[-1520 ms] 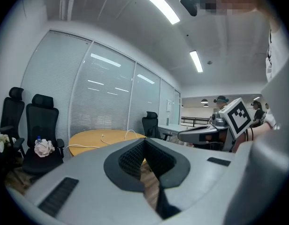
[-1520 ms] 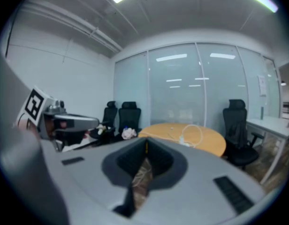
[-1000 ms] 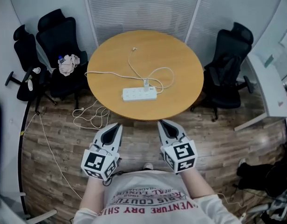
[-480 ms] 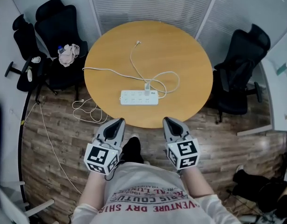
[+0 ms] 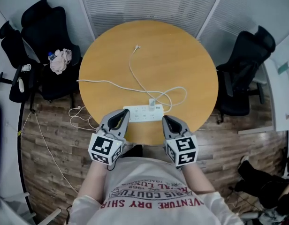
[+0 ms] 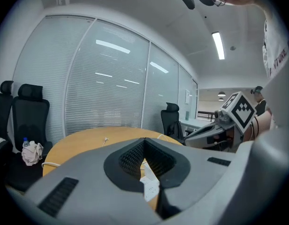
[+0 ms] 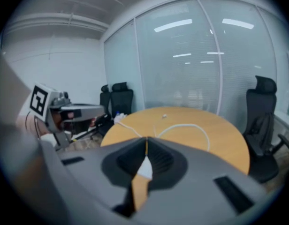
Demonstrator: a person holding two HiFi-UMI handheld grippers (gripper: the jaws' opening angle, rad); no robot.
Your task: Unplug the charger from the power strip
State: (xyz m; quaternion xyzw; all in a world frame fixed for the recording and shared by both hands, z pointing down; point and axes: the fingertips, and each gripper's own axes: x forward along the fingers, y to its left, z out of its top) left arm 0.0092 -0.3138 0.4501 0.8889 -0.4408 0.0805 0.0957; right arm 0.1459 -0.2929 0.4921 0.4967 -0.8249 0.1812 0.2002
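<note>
While both the left gripper (image 5: pixel 119 118) and the right gripper (image 5: pixel 170 123) are closed on nothing, the charger (image 5: pixel 152 102) stands in the power strip (image 5: pixel 137 113) just ahead on the table (image 5: pixel 182 55). The strip lies crosswise, and the charger looks nearer the right gripper.

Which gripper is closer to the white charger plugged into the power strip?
Right. The right gripper sits just short of the charger, slightly to its right; the left gripper is farther off, by the power strip's left end.
</note>
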